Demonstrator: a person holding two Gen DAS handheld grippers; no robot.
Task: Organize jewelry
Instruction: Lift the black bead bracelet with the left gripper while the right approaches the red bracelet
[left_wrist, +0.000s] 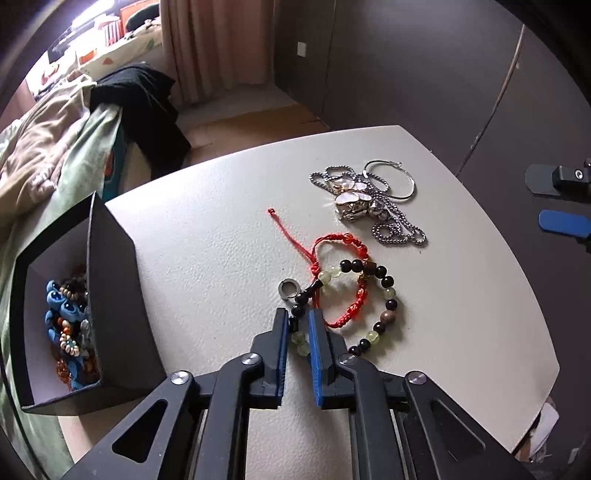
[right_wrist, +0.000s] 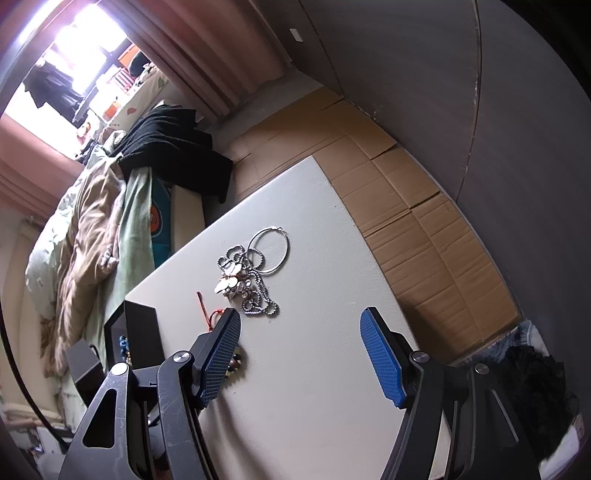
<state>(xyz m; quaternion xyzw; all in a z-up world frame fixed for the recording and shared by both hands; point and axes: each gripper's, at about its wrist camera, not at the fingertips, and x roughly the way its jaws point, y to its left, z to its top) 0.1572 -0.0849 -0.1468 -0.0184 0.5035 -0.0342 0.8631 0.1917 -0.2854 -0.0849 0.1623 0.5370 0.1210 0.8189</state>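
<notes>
A bead bracelet (left_wrist: 384, 314) of black and pale green beads lies on the white table (left_wrist: 221, 229), tangled with a red cord bracelet (left_wrist: 360, 295). My left gripper (left_wrist: 298, 321) is closed down around the bracelet's left side, with beads between its blue pads. A silver chain necklace with shell charms (left_wrist: 364, 201) and a thin hoop (left_wrist: 400, 179) lie farther back; they also show in the right wrist view (right_wrist: 245, 284). A black box (left_wrist: 110, 295) at the left holds several pieces. My right gripper (right_wrist: 299, 328) hovers open and empty above the table.
A small metal ring (left_wrist: 287, 289) lies beside the bracelet. A bed with blankets (left_wrist: 55, 147) stands left of the table. Cardboard (right_wrist: 424, 221) covers the floor beyond the table's far edge. The right gripper's tip shows in the left wrist view (left_wrist: 561, 221).
</notes>
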